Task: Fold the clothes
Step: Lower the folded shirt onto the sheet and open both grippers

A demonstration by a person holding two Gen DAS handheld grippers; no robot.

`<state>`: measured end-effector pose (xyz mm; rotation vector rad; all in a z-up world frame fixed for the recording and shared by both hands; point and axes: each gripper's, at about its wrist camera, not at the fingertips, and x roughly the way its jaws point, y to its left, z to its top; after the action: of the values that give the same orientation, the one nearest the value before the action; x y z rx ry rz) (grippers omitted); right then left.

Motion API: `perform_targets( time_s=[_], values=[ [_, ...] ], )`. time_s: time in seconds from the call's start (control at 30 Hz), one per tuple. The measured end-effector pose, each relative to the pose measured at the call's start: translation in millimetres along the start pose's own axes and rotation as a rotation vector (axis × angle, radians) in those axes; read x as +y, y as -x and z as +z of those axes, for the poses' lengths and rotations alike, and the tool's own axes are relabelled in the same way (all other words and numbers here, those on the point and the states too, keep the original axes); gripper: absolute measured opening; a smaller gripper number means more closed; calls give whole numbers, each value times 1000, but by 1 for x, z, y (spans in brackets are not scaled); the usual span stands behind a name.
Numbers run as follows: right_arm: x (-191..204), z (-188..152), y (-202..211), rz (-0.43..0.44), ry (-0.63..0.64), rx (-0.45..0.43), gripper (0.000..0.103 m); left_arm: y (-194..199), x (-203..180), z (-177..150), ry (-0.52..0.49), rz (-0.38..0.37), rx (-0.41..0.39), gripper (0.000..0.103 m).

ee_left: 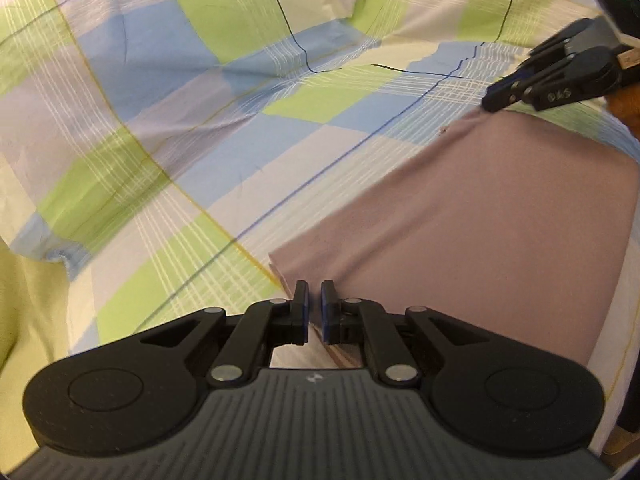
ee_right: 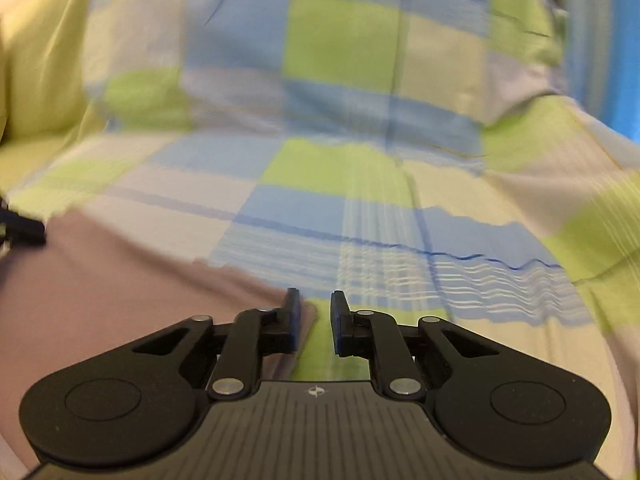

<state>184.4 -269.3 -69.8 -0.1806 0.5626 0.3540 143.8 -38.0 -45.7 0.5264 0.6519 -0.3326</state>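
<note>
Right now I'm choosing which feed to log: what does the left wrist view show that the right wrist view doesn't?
Only the left wrist view shows the whole right gripper side-on at the mauve folded garment's far edge. Only the right wrist view shows a blue strip past the bedding. Both show the green-blue checked bedsheet and the garment.

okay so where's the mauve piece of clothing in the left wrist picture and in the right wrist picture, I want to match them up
Left wrist view: the mauve garment fills the lower right, its corner at the left gripper.
Right wrist view: the mauve garment lies lower left, its edge reaching the right gripper.
Shared landmark: the checked bedsheet beneath it, with its green, blue and pale squares.
</note>
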Motion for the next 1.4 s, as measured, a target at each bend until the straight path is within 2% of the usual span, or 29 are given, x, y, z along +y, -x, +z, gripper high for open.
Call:
perform_targets(
  time_s=[0.1, 0.17, 0.3, 0.37, 0.43, 0.5, 0.57, 0.6, 0.7, 0.73, 0.8, 0.9, 1.0, 1.03, 1.07, 1.13, 1.23, 1.3, 1.4],
  values=[
    [19, 3, 7, 53, 56, -43, 15, 7, -8, 17, 47, -51, -41, 5],
    [34, 6, 8, 102, 111, -62, 14, 1, -21, 27, 38, -98, -48, 6],
    [53, 3, -14, 154, 239, -7, 10, -22, -44, 40, 16, -141, -29, 6],
    [45, 1, -18, 108, 223, -16, 10, -35, -47, 43, 20, -137, -16, 6],
    [28, 2, -21, 26, 170, -14, 9, -45, -45, 41, 9, -90, -9, 6],
    [6, 1, -22, -26, 83, -5, 10, -50, -33, 39, 74, -88, -3, 7],
    [3, 2, -16, -1, 47, -25, 12, -47, -32, 43, 78, -50, 0, 5],
    [3, 3, -12, 14, 34, -37, 12, -44, -34, 46, 67, -55, -17, 5],
    [1, 4, -2, 59, -8, -73, 12, -41, -43, 56, 95, -169, -61, 5],
    [0, 5, 2, 74, -21, -85, 12, -45, -47, 58, 87, -184, -63, 6],
    [13, 4, 0, 113, 32, -68, 12, -54, -55, 63, 67, -206, -63, 6],
    [26, 0, -7, 127, 101, -25, 9, -67, -56, 59, 29, -161, -51, 7],
    [21, -1, -10, 82, 73, -15, 9, -69, -41, 54, 62, -130, -46, 7],
    [19, -1, -11, 66, 64, -12, 9, -68, -36, 53, 58, -96, -38, 6],
    [14, 0, -10, 63, 29, -19, 9, -65, -31, 51, 58, -57, -34, 4],
    [14, 2, -1, 67, 19, -59, 12, -52, -14, 46, 100, -33, -51, 4],
    [27, 4, 5, 95, 57, -89, 13, -29, -3, 39, 137, -46, -64, 4],
    [42, 4, 5, 118, 117, -88, 13, -20, -10, 33, 123, -83, -51, 6],
    [65, -2, -1, 140, 216, -55, 11, -22, -26, 18, 87, -87, -11, 6]
  ],
)
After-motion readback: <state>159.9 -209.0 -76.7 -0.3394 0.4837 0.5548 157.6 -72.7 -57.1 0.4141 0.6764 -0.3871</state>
